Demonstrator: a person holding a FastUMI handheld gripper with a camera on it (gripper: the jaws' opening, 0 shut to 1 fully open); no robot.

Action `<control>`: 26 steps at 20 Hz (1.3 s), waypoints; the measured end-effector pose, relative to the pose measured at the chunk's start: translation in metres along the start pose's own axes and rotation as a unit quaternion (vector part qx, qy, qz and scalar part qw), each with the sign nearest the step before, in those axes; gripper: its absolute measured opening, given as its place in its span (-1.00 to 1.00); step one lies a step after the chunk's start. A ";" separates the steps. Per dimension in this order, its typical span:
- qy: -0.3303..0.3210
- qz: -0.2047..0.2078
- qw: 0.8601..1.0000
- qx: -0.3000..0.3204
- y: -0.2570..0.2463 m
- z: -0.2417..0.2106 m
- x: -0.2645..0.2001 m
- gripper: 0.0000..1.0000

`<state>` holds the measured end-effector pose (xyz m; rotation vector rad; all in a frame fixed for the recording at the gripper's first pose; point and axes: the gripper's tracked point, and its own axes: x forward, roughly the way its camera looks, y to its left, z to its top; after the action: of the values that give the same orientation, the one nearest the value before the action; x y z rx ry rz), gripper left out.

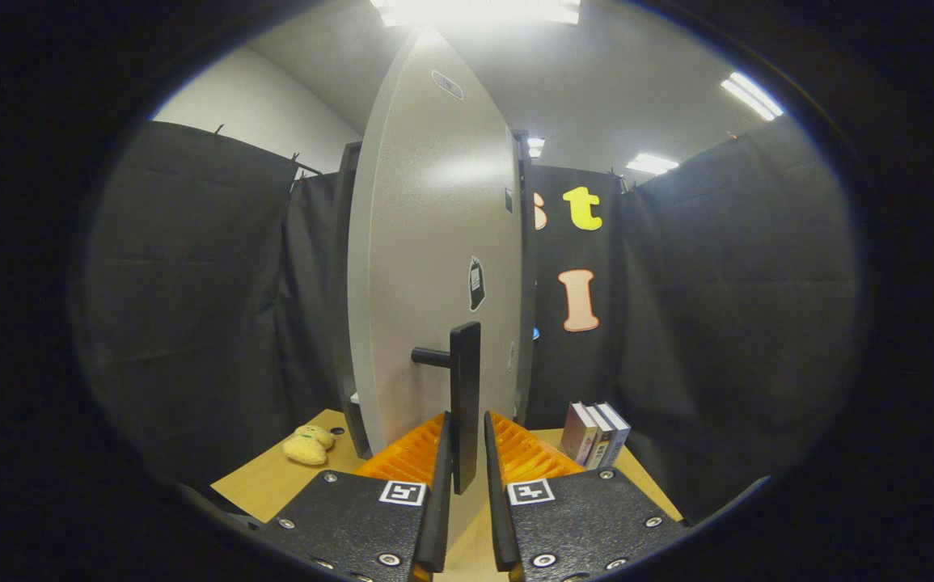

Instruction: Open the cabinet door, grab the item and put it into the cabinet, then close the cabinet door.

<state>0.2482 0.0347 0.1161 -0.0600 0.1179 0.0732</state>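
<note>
My gripper (467,440) points straight ahead and sits level, its two fingers side by side and nearly parallel. The jaws are closed down to a narrow gap, and the upright bar of the door handle (465,404) stands in that gap. The left finger (442,485) lies right against the bar. The right finger (492,485) sits just beside it, with a thin slit showing lower down, so I cannot tell whether that side presses on the bar.
</note>
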 end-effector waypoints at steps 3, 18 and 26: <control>-0.005 -0.045 0.999 -0.003 -0.023 0.001 -0.006 -0.64; -0.062 -0.092 0.994 0.002 -0.040 0.007 -0.049 -0.46; -0.047 -0.001 0.999 0.014 0.067 -0.048 -0.024 0.86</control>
<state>0.2136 0.0971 0.0673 -0.0286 0.0249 0.0716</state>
